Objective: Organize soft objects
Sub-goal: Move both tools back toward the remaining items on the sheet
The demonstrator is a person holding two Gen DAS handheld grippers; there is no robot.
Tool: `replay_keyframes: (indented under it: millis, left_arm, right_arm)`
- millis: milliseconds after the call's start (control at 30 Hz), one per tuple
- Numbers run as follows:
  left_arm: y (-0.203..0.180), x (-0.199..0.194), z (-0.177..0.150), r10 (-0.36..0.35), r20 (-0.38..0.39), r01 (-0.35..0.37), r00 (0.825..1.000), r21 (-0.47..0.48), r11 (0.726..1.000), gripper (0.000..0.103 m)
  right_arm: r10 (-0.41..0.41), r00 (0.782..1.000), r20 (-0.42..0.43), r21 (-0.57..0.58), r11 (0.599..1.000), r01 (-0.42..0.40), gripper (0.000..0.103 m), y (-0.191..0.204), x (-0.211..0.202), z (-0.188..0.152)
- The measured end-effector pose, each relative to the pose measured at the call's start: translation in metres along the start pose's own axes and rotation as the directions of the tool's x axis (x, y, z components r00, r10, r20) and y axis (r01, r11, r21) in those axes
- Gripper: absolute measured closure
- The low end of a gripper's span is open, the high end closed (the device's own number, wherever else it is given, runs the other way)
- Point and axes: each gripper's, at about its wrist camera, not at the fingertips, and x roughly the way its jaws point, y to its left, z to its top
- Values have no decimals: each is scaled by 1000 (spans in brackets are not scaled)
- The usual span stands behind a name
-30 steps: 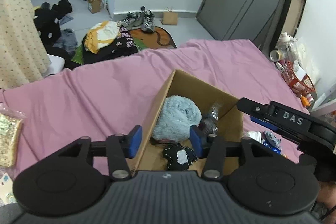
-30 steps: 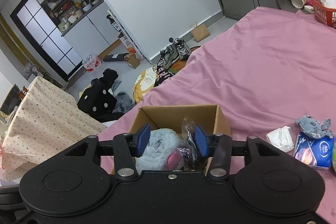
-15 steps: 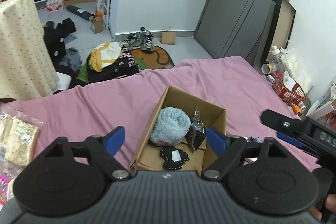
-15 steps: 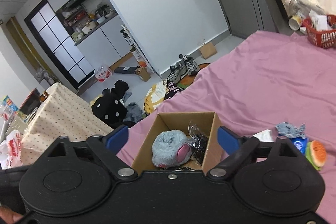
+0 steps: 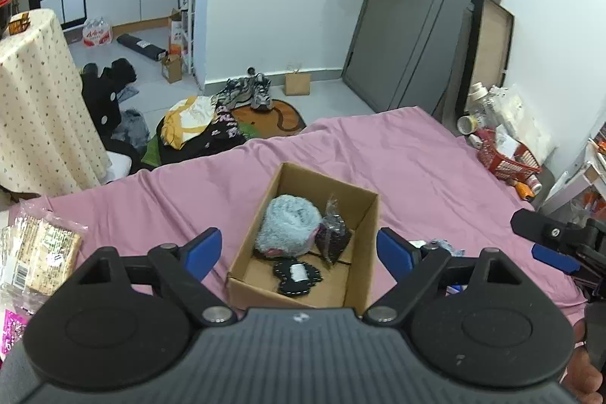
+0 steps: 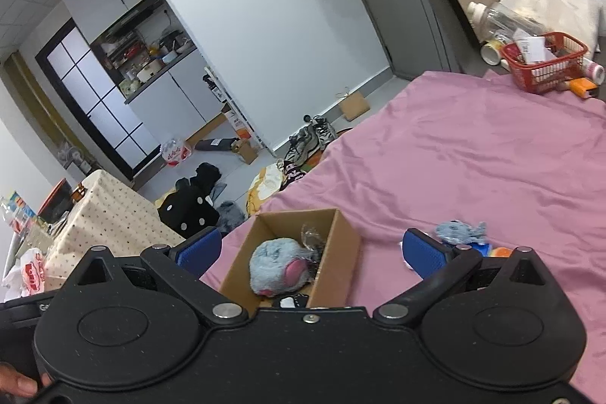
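Both tools hang above the pink bed sheet point(image 5: 397, 154) with nothing between their blue pads. The left tool point(image 5: 299, 250) has its jaws spread wide at the lower middle of its view, and the right tool point(image 6: 310, 248) is likewise wide apart in its own view. Between the pads of each sits an open cardboard box point(image 5: 363, 252) on the bed. Inside it lie a fluffy blue-grey plush point(image 5: 289, 226) with a pink patch, a crinkled clear bag of dark stuff point(image 5: 333, 233), and a flat black piece with a white patch point(image 5: 297, 273). To the right of the box in the right wrist view, a small blue-grey soft toy point(image 6: 460, 231) rests on the sheet beside other small items. No writing on these things is readable.
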Motion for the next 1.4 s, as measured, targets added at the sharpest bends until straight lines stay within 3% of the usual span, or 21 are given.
replay_keyframes:
  millis: [400, 767, 1133, 1400]
  left_arm:
    - [-41, -5, -18, -41, -11, 41, 999, 17, 999, 15]
    - [-82, 17, -43, -66, -22, 66, 998, 41, 997, 15]
    - [-115, 58, -54, -127, -52, 129, 990, 33, 991, 17]
    - [-134, 95, -56, -152, -70, 154, 986, 26, 988, 21]
  right_arm:
    - [-37, 999, -1, 45, 998, 37, 0, -47, -27, -16]
    - [-70, 997, -8, 133, 989, 71, 0, -89, -22, -21]
    - [-98, 994, -47, 311, 944, 108, 1, -135, 2, -34]
    - [-70, 994, -87, 423, 900, 101, 14, -165, 23, -40]
